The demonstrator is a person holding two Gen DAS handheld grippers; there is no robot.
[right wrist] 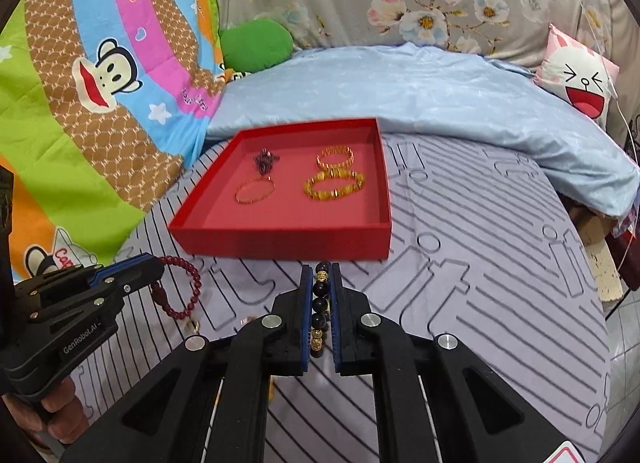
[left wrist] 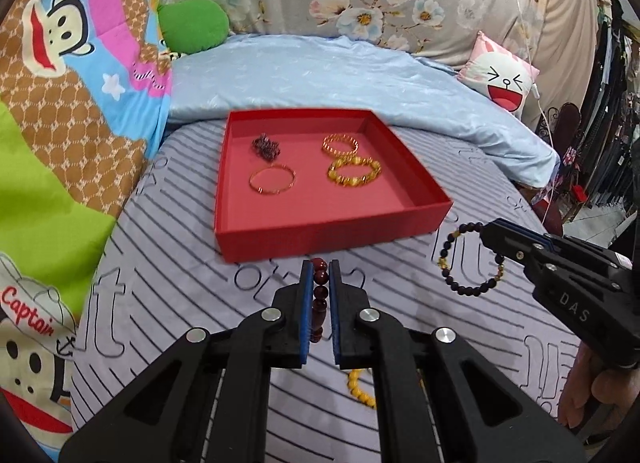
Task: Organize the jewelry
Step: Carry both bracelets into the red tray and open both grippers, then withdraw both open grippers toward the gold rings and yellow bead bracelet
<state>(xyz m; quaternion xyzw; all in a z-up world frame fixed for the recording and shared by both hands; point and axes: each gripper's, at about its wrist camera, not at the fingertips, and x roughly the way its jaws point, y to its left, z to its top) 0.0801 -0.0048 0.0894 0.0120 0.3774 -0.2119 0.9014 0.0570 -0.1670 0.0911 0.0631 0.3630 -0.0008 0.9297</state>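
bed [left wrist: 168,303]: striped sheet | on it: red tray [left wrist: 332,239], yellow bead bracelet [left wrist: 358,387]

Left gripper [left wrist: 320,265] clamped, dark red bead bracelet [left wrist: 320,295] pinched between blue pads, pointing downward. Right gripper [right wrist: 320,267] likewise clamped on black bead bracelet [right wrist: 320,303] between its fingers, angled down alongside.

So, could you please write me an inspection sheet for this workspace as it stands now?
Surface: striped bedsheet, bare beside the box.
Job's things: red box holds four pieces; dark red bead bracelet and black bead bracelet both held outside it.
Clutter: yellow bead bracelet on the sheet, partly hidden.
Grippers: left tongs shut on the dark red one; right tongs shut on the black one.
Cables: thin white cord at right.
Surroundings: blue quilt, cartoon pillows.
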